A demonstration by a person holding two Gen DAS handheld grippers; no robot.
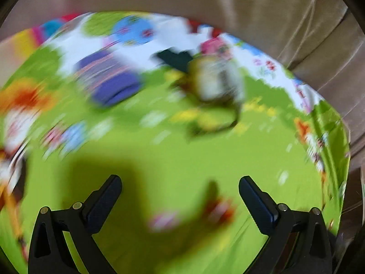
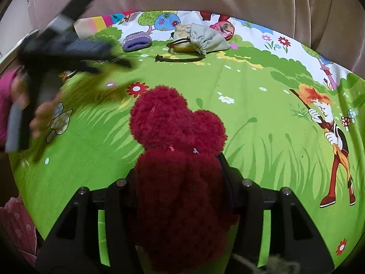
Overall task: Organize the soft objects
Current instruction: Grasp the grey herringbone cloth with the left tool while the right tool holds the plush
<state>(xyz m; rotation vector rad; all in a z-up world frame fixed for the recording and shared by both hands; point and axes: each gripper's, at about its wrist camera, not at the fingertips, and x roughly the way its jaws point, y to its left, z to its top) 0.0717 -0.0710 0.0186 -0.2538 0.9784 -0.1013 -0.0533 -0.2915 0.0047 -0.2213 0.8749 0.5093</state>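
The left wrist view is smeared throughout: the purple knit (image 1: pixel 109 82) shows only as a striped blob, and the grey pouch (image 1: pixel 216 82) loses its outline, its cord unreadable. Prints on the mat (image 1: pixel 182 155) streak into colour patches. In the right wrist view the left gripper (image 2: pixel 127 62) is blurred, its jaws indistinct, and the hand (image 2: pixel 43 116) on it is a pinkish smudge cut by the left edge. The red plush (image 2: pixel 178 159) hides the right gripper (image 2: pixel 180 175) fingertips and runs off the bottom edge. The pouch covers part of a yellowish thing (image 2: pixel 182 30) I cannot identify
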